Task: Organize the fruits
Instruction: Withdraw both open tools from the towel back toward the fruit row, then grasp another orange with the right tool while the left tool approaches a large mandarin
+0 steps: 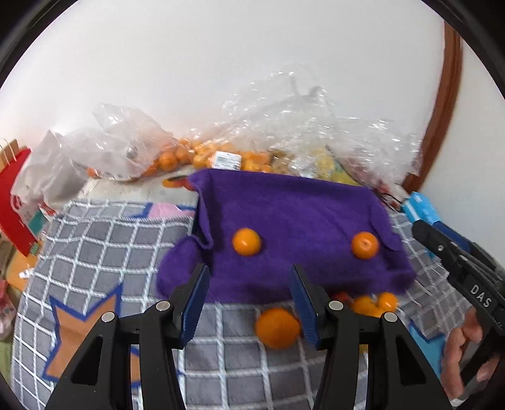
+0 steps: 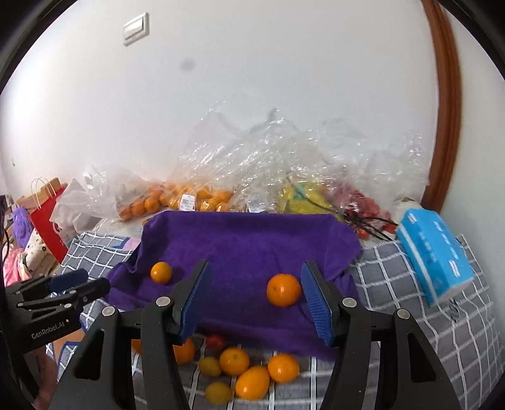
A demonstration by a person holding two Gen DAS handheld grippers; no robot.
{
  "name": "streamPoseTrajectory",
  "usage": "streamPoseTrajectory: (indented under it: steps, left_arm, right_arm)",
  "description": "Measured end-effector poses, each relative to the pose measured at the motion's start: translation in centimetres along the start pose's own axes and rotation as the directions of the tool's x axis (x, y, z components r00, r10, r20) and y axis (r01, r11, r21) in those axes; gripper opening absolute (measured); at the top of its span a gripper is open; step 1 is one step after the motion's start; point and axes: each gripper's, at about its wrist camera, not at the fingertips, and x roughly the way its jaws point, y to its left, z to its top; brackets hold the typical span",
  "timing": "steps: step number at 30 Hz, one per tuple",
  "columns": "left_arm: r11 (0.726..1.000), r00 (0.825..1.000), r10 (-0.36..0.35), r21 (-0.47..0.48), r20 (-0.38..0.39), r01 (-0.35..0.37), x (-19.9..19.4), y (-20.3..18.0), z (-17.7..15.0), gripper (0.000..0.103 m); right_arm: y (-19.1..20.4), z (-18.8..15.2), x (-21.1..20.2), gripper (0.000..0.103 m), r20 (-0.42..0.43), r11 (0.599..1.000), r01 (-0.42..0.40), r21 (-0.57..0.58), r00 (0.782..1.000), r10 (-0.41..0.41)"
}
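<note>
"DAS" read on the right hand-held gripper (image 2: 254,298), "GenRobot.AI" on the left hand-held gripper (image 1: 249,301). Both hovered wide open, empty, over the purple cloth (image 2: 249,249). Two oranges (image 2: 283,290) sat on it; more lay on the blanket (image 2: 426,318) below.

Wall (image 2: 284,63): standing plain white behind everything, taking up the upper half of both views.
Wall switch (image 2: 136,28): sitting high on the wall at the left, white, tilted by the lens.
Wooden frame (image 2: 448,104): running brown and curved down the right side, ending near the surface.
Checked cover (image 2: 410,277): lying grey with white lines over the surface, showing an orange star with blue border (image 1: 85,331) in the left wrist view.
Light: falling soft and even, giving only weak shadows.
Left edge: showing a red paper bag (image 2: 47,217) with white handles, standing beside the cover.
</note>
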Motion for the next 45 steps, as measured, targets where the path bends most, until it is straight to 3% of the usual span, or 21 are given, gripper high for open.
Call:
streamPoseTrajectory:
  steps: [4, 10, 21, 27, 34, 41, 45]
  left_arm:
    - [1.000, 0.999, -0.026, 0.009, 0.026, 0.026, -1.5, -0.3, -1.2, 0.050]
    - [0.998, 0.999, -0.035, 0.047, 0.021, 0.034, -3.5, -0.7, -2.1, 0.050]
    - [0.999, 0.996, -0.043, -0.018, 0.076, 0.045, -6.0, 1.1, -3.9, 0.050]
    - [0.998, 0.996, -0.053, -0.029, 0.067, 0.055, -6.0, 1.6, -4.4, 0.050]
    - [0.998, 0.998, -0.049, -0.048, 0.025, 0.050, -4.9, 2.7, -5.0, 0.050]
    - [0.996, 0.999, -0.033, -0.083, -0.020, 0.032, -3.5, 4.6, -5.7, 0.051]
    - [0.995, 0.998, -0.029, -0.093, -0.055, 0.024, -2.3, 5.3, -6.2, 0.052]
  right_arm:
    - [-0.1, -1.2, -1.6, 0.060, -0.035, 1.000, -0.001, 0.015, 0.999, 0.001]
    - [-0.5, -2.5, -4.9, 0.060, -0.011, 1.000, 0.012, 0.028, 1.000, -0.011]
    - [-1.1, -4.0, -7.9, 0.060, -0.002, 0.998, 0.039, 0.052, 0.999, -0.039]
    - [-1.3, -4.8, -8.5, 0.060, 0.006, 0.997, 0.055, 0.046, 0.998, -0.056]
    - [-2.0, -6.1, -8.0, 0.060, -0.016, 0.995, 0.070, 0.066, 0.998, -0.069]
    - [-2.8, -8.9, -5.4, 0.060, -0.105, 0.994, 0.065, 0.088, 0.993, -0.056]
    - [-2.8, -10.1, -3.9, 0.050, -0.146, 0.994, 0.063, 0.091, 0.988, -0.049]
